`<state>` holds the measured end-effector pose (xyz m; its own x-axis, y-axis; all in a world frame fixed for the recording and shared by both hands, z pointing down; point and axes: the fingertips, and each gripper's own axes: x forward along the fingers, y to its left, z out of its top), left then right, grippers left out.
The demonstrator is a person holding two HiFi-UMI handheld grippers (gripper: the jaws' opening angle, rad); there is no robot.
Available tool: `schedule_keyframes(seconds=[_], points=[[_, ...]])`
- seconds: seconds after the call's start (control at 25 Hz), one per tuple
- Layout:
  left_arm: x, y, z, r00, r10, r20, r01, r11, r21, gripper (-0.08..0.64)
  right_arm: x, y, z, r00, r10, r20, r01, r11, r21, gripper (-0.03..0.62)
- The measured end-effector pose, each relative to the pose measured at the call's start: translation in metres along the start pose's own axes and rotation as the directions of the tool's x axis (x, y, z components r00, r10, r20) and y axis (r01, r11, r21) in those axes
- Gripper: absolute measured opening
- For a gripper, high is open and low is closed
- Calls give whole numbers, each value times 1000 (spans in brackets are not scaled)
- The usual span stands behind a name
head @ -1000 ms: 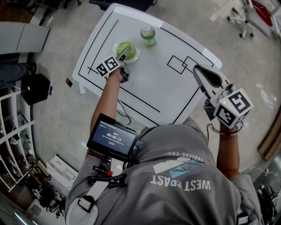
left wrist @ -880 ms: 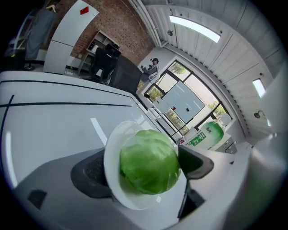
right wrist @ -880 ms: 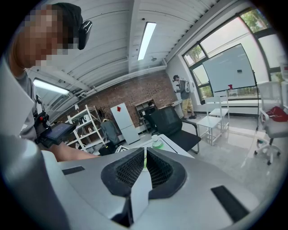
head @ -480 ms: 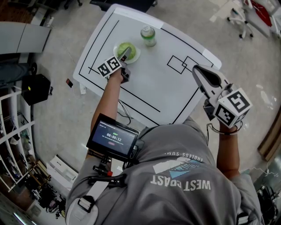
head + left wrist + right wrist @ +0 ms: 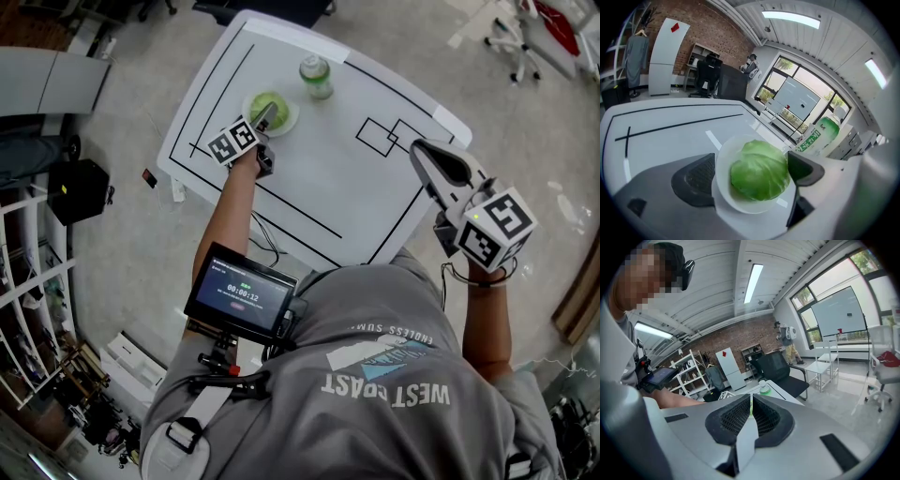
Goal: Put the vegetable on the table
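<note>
A green cabbage (image 5: 760, 171) lies in a white bowl (image 5: 723, 165) on the white table (image 5: 328, 178); the cabbage (image 5: 268, 101) also shows in the head view. My left gripper (image 5: 750, 176) reaches over the bowl, its jaws opening wide, one on each side of the cabbage, and the pads do not press on it. In the head view the left gripper (image 5: 265, 114) sits at the bowl's (image 5: 284, 122) near edge. My right gripper (image 5: 433, 161) hangs over the table's right side, shut with nothing held; its jaws (image 5: 750, 414) meet.
A green-capped bottle (image 5: 316, 76) stands just behind the bowl, also seen as a bottle (image 5: 819, 135) at the right. Black lines and a small square (image 5: 378, 137) mark the table. Shelving (image 5: 28, 272) stands on the floor at left.
My left gripper has crept a little farther over the bowl. The right gripper has not moved.
</note>
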<state>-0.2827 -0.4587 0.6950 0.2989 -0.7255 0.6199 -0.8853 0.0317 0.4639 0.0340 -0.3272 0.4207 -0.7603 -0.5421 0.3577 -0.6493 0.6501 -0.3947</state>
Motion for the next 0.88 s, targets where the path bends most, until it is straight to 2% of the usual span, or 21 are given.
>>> schedule_keyframes(seconds=[0.16, 0.32, 0.88], points=[[0, -3, -2, 999, 28, -39, -22, 990, 139, 476, 0, -1, 1, 1000, 1, 2, -1, 1000, -1, 9], [2, -5, -6, 998, 27, -55, -16, 981, 193, 476, 2, -3, -1, 1000, 3, 3, -3, 1000, -3, 9], [-67, -48, 23, 996, -48, 70, 28, 966, 258, 475, -23, 38, 5, 999, 25, 24, -24, 999, -36, 9]])
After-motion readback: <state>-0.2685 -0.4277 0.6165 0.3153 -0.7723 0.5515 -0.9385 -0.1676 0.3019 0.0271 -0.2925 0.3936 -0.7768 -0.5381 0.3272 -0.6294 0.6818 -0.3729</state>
